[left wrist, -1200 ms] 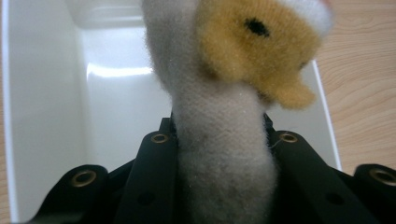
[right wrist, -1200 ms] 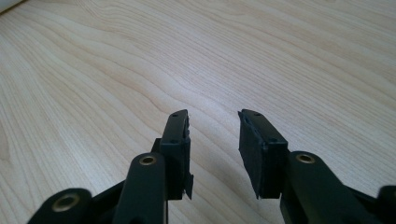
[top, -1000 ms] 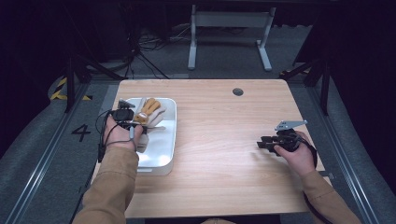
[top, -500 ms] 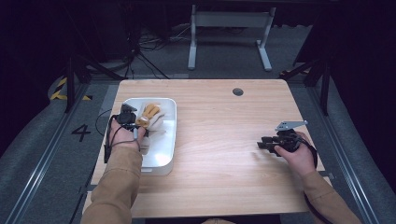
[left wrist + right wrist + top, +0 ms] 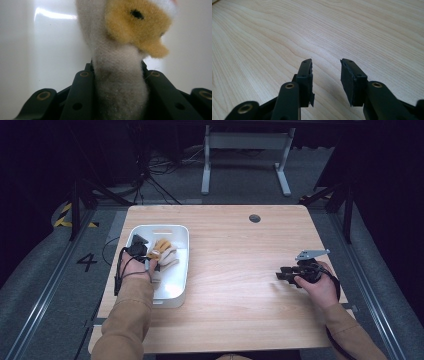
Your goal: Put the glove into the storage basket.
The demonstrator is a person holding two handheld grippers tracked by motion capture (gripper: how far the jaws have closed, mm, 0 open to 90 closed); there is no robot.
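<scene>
Right hand-held gripper (image 5: 283,275): near the worktop's right edge, lying low over bare wood; its jaws stand apart with nothing between them, as the right gripper view shows.
Left hand-held gripper (image 5: 144,254): at the worktop's left edge, inside the white tub; its jaws are clamped on the pale neck or limb of the plush toy, pressing in from both sides in the left gripper view.
Plush toy (image 5: 120,75): a soft stuffed figure, cream with an orange-yellow patch bearing a dark eye-like spot; it sits within the tub toward its far half, held by the left hand-held gripper.
White tub (image 5: 176,270): a glossy plastic bin standing along the left side of the worktop, its long sides running near to far.
Handling, weight: probably very light; it should lift with little effort.
Handling, stiffness: soft and squashy, the pile giving way under the pads, so the jaws sink in rather than stop hard.
Handling, slip: the fuzzy cloth likely grips well; unlikely to break if dropped.
Where to hold: the narrow pale section now pinched seems a good place, since the bulkier orange part would bulge out of the jaws.
Worktop (image 5: 240,250): light wood, with a small dark round hole near the far edge.
</scene>
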